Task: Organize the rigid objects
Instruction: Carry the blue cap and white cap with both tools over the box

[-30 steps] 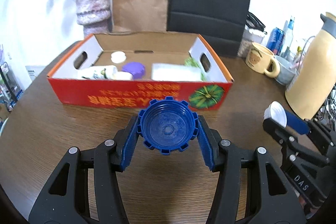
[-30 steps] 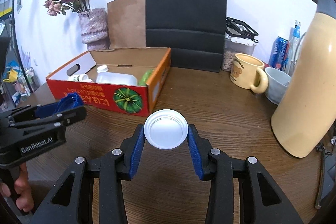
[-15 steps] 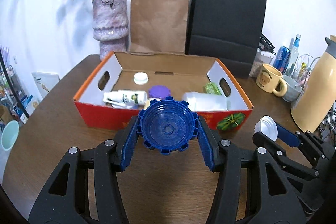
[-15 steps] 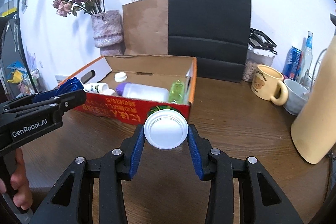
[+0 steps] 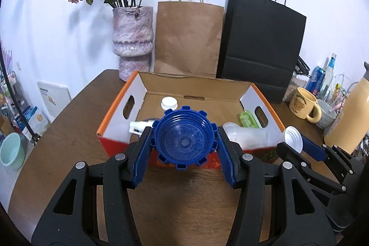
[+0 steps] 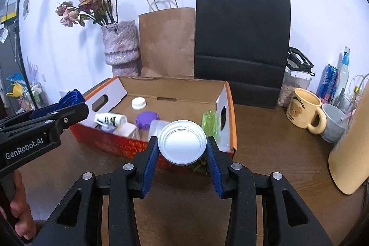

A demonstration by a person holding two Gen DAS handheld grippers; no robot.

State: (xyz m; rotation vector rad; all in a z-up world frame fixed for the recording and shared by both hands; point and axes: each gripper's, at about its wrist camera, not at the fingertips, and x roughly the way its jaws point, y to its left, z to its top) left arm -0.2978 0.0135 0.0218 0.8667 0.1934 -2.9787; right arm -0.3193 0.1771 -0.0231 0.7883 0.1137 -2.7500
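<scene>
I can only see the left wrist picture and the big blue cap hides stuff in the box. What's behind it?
Observer: A purple cap lies in the cardboard box, seen from the right wrist view.
Operator: What's that white thing poking out left of my cap?
Observer: A white tube with green print, lying on its side.
Operator: Is the right gripper's white lid held properly?
Observer: Yes, the right gripper pinches the white lid on both sides, hollow side facing the camera.

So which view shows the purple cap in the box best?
The right wrist view: the purple cap lies in clear sight inside the box, beside the tube. In the left wrist view the blue cap hides nearly all of it.
</scene>
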